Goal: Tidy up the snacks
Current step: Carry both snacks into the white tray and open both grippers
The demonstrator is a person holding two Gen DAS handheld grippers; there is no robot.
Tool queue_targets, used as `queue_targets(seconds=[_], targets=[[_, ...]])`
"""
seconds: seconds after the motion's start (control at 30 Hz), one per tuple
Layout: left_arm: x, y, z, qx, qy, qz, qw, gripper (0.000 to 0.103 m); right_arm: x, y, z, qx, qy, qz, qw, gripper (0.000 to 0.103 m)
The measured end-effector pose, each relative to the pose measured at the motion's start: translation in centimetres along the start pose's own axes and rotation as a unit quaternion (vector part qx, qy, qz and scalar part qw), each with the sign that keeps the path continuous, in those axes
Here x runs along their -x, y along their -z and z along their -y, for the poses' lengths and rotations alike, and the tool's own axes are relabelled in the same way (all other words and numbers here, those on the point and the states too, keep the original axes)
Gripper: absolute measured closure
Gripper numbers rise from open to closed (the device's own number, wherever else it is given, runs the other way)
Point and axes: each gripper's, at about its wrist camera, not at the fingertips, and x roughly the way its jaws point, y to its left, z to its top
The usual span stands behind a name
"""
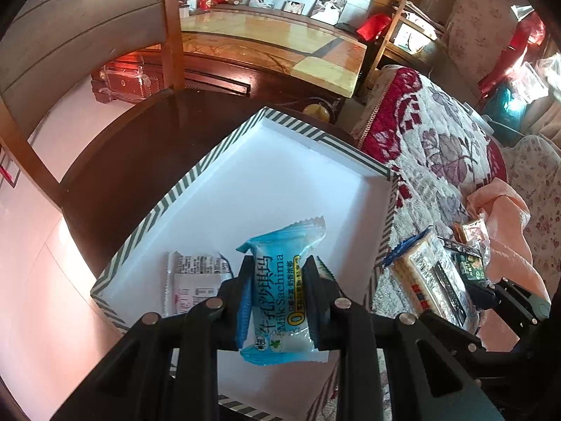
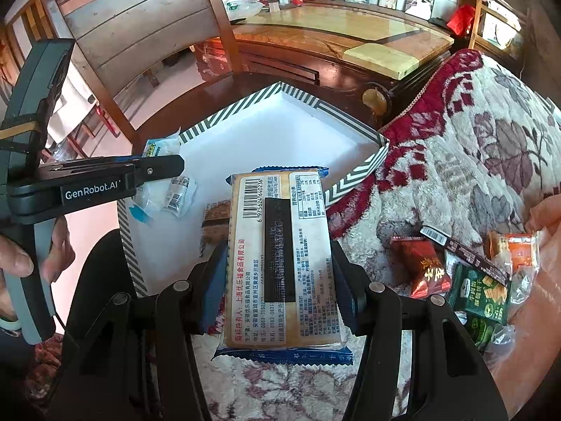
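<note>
Now both claws hold snacks: left gripper [image 1: 277, 273] pinches the blue Sachima packet [image 1: 280, 291], right gripper [image 2: 277, 280] squeezes the long biscuit pack [image 2: 280, 259]; lower them gently into the striped white box [image 1: 196, 175].

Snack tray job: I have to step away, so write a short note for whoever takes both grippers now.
Left gripper: shut on the blue Sachima packet, above the striped tray.
Right gripper: shut on the long cracker pack, at the tray's near edge.
Done: one white packet lies in the tray.
Left: set both held packs down in the tray, then fetch the loose snacks on the floral blanket.
</note>
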Motion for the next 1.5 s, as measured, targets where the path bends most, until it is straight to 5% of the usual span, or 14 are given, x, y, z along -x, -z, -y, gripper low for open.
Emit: queue_targets(seconds=[0.9, 1.5], targets=[[-5.5, -0.9, -3.8, 0.035, -0.023, -0.044, 0.9981, 0.075, -10.0, -6.6, -2.6, 0.041, -0.004, -0.070, 0.997, 0.049], [-6.7, -1.2, -3.7, 0.035, -0.056, -0.048, 0.9967, 0.069, -12.2, -6.5, -2.1, 0.005, -0.021, -0.078, 0.997, 0.048]])
